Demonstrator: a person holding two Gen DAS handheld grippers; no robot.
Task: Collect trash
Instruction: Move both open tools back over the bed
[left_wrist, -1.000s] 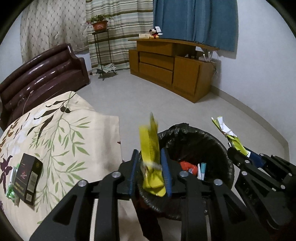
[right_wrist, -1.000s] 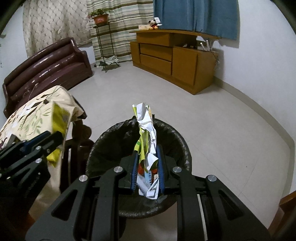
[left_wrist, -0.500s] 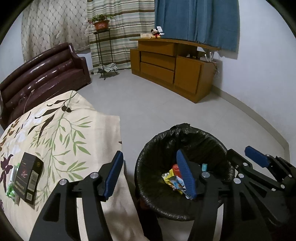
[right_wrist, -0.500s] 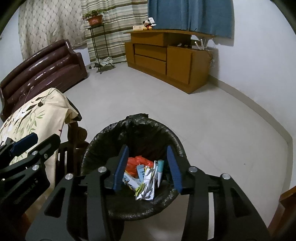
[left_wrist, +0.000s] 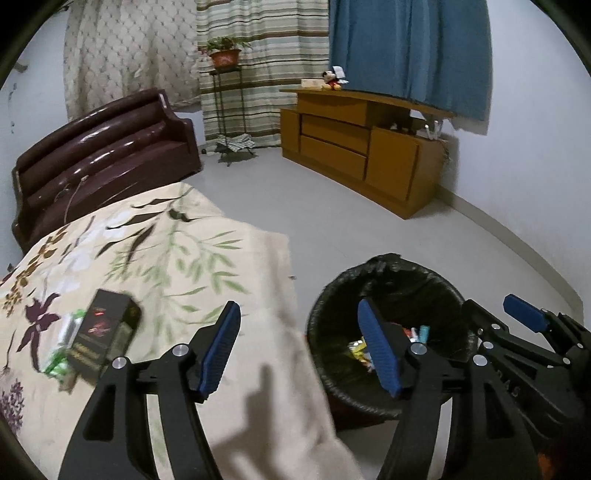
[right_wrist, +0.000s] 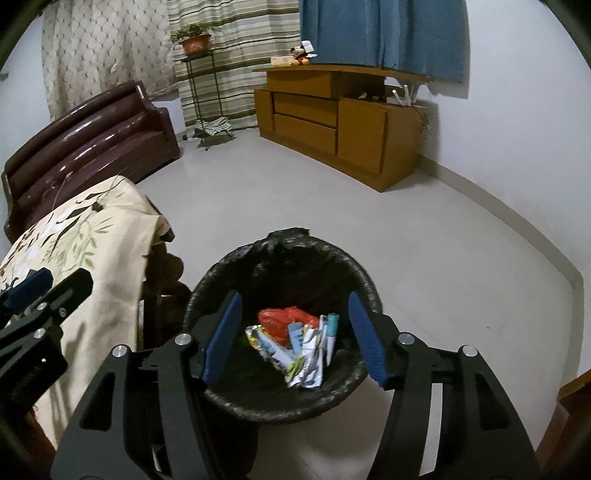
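Right gripper poised above black-lined waste bin, jaws just spread about halfway and empty, so released wrappers lie inside on the liner. Left gripper likewise just opened, nothing between its pads, aimed partly over floral-clothed worktop. Remaining trash there: dark carton atop green packet, apparently next for collection.
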